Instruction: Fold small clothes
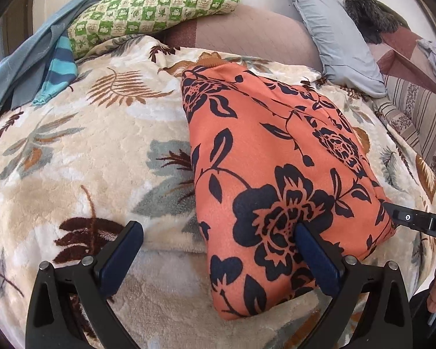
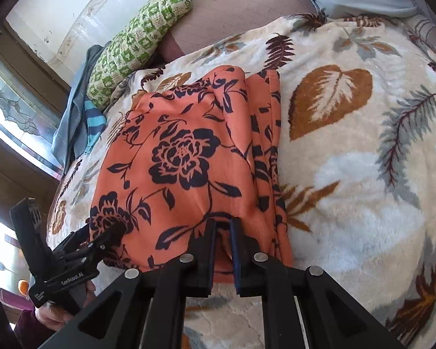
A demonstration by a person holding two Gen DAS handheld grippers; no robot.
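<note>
**Long garment, both tools at its near end**

The bed (image 1: 81, 151), under its leaf-print blanket, carries everything. On it lies the orange floral garment (image 1: 276, 160), already doubled lengthwise into a long strip. Its long axis runs straight away from me, from the near hem under my tools toward the pillows at the head of the bed. That axis is what the next move turns on, I judge: a fold across the length means carrying the near end away from me along that line.

My right tool (image 2: 222, 232) sits at the near hem toward the garment's right-hand side, fingers drawn nearly together with a pinch of orange cloth between them. From the left wrist view its tip meets the garment's right edge.

My left tool (image 1: 218, 247) stands wide and holds nothing: its right finger rests on the cloth near the left corner of the same hem, its left finger over bare blanket. So the garment lies forward and to the right of it, and this tool must shift right to take its corner.
</note>
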